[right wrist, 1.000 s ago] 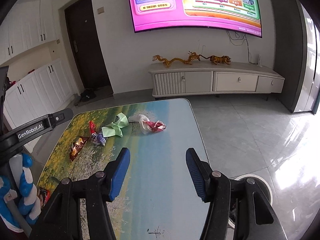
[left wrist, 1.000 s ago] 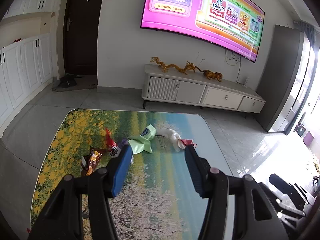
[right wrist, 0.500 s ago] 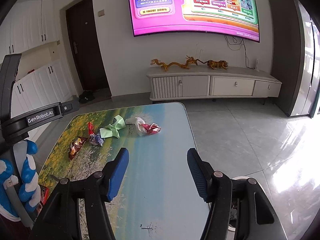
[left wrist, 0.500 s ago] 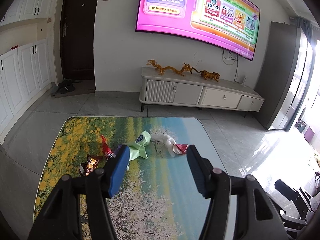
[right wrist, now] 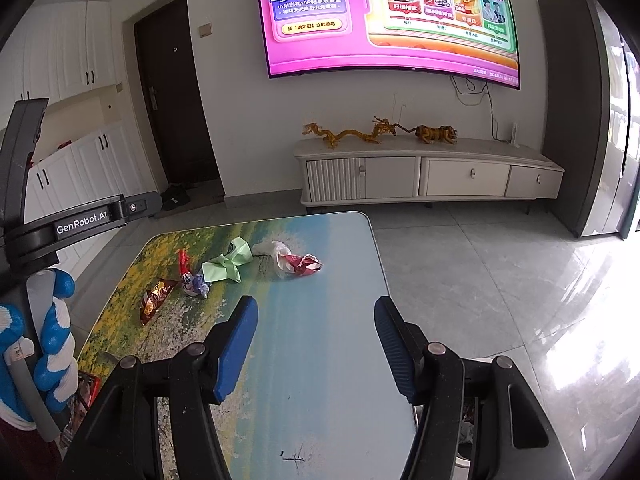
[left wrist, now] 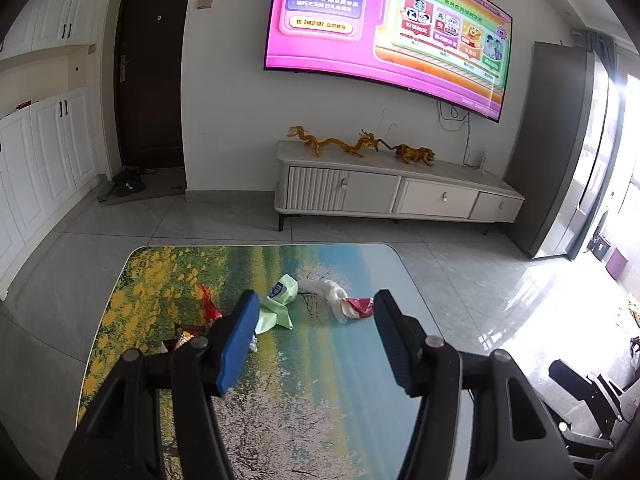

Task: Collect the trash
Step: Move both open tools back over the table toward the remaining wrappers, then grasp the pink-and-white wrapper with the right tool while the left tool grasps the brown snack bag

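Several pieces of trash lie in a loose row across the far half of the landscape-print table [left wrist: 316, 408]. They are a brown snack packet [right wrist: 155, 300], a red and purple wrapper [right wrist: 191, 280], a pale green wrapper [right wrist: 224, 268], and a white plastic bag [right wrist: 275, 252] with a crumpled red wrapper [right wrist: 306, 265] against it. My left gripper [left wrist: 315, 300] hovers open just short of the green wrapper [left wrist: 280, 306] and the red wrapper [left wrist: 358, 305]. My right gripper [right wrist: 316, 304] is open over bare table, nearer than the trash. Neither holds anything.
A hand in a blue and white glove [right wrist: 52, 344] holds the left gripper's body at the left of the right wrist view. Beyond the table are tiled floor, a white TV cabinet [left wrist: 392, 196] and a wall screen. Something like a bin with rubbish [right wrist: 467, 420] shows below the table's right edge.
Nothing on the table has moved. Both grippers stay open in nearly the same place, with their views only slightly shifted.
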